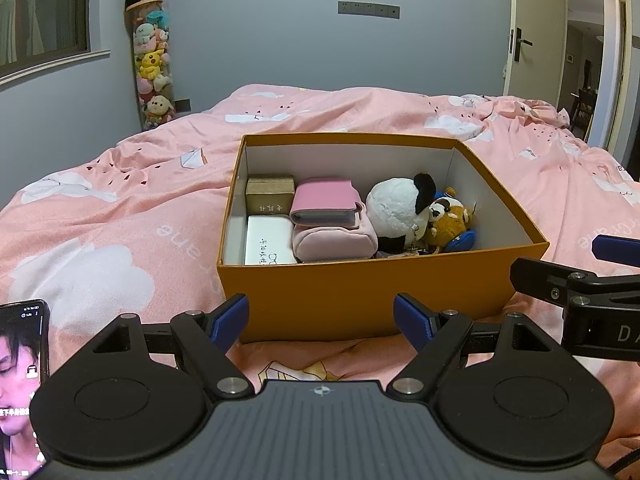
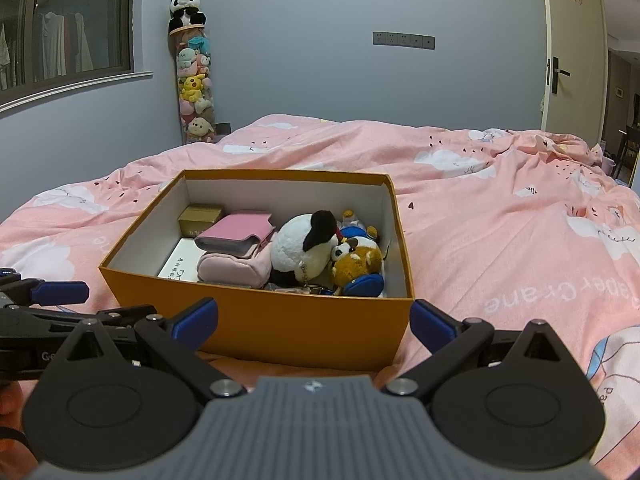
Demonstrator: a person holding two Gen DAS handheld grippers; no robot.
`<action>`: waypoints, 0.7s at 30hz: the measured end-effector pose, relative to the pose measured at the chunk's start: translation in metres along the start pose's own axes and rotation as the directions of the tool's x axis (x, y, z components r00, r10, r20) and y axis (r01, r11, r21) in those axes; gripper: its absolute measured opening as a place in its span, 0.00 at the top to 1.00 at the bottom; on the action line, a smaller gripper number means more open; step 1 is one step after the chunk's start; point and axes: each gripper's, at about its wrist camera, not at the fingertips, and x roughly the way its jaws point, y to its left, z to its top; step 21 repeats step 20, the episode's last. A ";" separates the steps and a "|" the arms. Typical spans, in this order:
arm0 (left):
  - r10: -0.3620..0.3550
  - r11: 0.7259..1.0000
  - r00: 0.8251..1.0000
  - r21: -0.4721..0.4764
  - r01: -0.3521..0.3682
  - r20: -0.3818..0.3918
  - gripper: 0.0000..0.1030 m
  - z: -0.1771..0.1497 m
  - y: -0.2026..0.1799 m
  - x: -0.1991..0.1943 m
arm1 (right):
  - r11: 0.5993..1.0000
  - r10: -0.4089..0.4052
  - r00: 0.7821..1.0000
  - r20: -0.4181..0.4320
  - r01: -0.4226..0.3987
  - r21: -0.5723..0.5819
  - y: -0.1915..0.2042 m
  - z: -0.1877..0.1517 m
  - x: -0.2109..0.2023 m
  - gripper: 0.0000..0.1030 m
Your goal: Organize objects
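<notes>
An open orange box (image 1: 360,292) (image 2: 260,320) sits on the pink bed. Inside it lie a gold box (image 1: 270,196) (image 2: 200,216), a white case (image 1: 269,242) (image 2: 180,260), a pink wallet (image 1: 326,202) (image 2: 240,234) on a pink pouch (image 1: 334,242) (image 2: 236,268), a panda plush (image 1: 396,204) (image 2: 304,248) and a brown plush (image 1: 448,220) (image 2: 356,260). My left gripper (image 1: 322,320) is open and empty just before the box's near wall. My right gripper (image 2: 314,322) is open and empty at the same wall. Each gripper shows at the edge of the other's view.
The pink quilt (image 1: 120,220) (image 2: 520,220) covers the bed all around the box. A phone (image 1: 22,380) with a lit screen is at my lower left. A tall tube of plush toys (image 1: 154,60) (image 2: 194,80) stands by the far wall. A door (image 2: 572,48) is at the right.
</notes>
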 end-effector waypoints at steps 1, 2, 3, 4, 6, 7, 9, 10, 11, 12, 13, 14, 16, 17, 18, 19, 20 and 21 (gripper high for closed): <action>0.000 1.000 1.000 0.000 0.000 0.000 0.07 0.000 0.000 0.000 | 1.000 0.000 1.000 0.000 0.000 0.000 0.000 0.000 0.000 0.01; 0.000 1.000 1.000 0.001 0.000 0.000 0.07 0.000 0.000 0.000 | 1.000 0.000 1.000 0.000 0.000 0.000 0.000 0.000 0.000 0.01; 0.001 1.000 1.000 0.000 -0.001 -0.001 0.07 0.000 0.000 0.000 | 1.000 0.000 1.000 0.000 0.000 0.000 0.000 0.000 0.000 0.01; 0.002 1.000 1.000 0.000 -0.002 -0.001 0.07 0.000 0.000 0.000 | 1.000 0.000 1.000 0.000 0.000 0.000 0.000 0.000 0.000 0.01; 0.001 1.000 1.000 0.000 -0.001 -0.001 0.07 0.000 0.000 0.000 | 1.000 0.000 1.000 0.000 0.000 0.000 0.000 0.000 0.000 0.01; 0.001 1.000 1.000 0.000 -0.001 -0.001 0.07 0.000 0.000 0.000 | 1.000 0.000 1.000 0.000 0.000 0.000 0.000 0.000 0.000 0.01; 0.001 1.000 1.000 0.000 -0.001 0.000 0.07 0.000 0.000 0.000 | 1.000 0.000 1.000 0.000 0.000 0.000 0.000 0.000 0.000 0.01; 0.000 1.000 1.000 0.000 0.000 0.000 0.07 0.000 0.000 0.000 | 1.000 0.000 1.000 0.000 0.000 0.001 0.000 0.000 0.000 0.01; 0.000 1.000 1.000 0.000 0.000 0.000 0.07 0.000 0.000 0.000 | 1.000 0.000 1.000 0.000 0.000 0.001 0.000 0.000 0.000 0.01; 0.000 1.000 1.000 0.001 0.000 -0.001 0.07 0.000 0.000 0.000 | 1.000 0.000 1.000 -0.001 0.000 0.001 0.000 0.000 0.000 0.01; 0.000 1.000 1.000 0.001 0.000 0.000 0.07 0.000 0.000 0.000 | 1.000 0.001 1.000 -0.002 -0.001 0.002 0.000 -0.001 0.000 0.01; 0.001 1.000 1.000 0.001 -0.001 0.000 0.07 0.000 0.000 0.000 | 1.000 0.001 1.000 -0.003 -0.001 0.002 0.000 -0.002 0.000 0.01; 0.001 1.000 1.000 0.000 -0.001 0.001 0.07 0.000 0.000 0.000 | 1.000 0.001 1.000 -0.004 -0.001 0.003 0.001 -0.003 0.000 0.01; 0.001 1.000 1.000 0.000 -0.001 0.000 0.07 0.000 0.000 0.000 | 1.000 0.002 1.000 -0.005 -0.002 0.004 0.001 -0.003 0.000 0.01; 0.001 1.000 1.000 0.000 -0.001 0.000 0.07 0.000 0.000 0.000 | 1.000 0.002 1.000 -0.006 -0.002 0.004 0.002 -0.003 0.000 0.01; 0.001 1.000 1.000 -0.001 -0.001 0.000 0.07 0.000 0.000 0.000 | 1.000 0.002 1.000 -0.007 -0.002 0.004 0.002 -0.004 0.000 0.01; 0.001 1.000 1.000 0.000 -0.001 0.000 0.07 0.000 0.000 0.000 | 1.000 0.003 1.000 -0.007 -0.003 0.004 0.002 -0.003 0.001 0.01; 0.001 1.000 1.000 0.000 -0.001 0.000 0.07 0.000 0.000 0.000 | 1.000 0.003 1.000 -0.007 -0.003 0.004 0.002 -0.003 0.001 0.01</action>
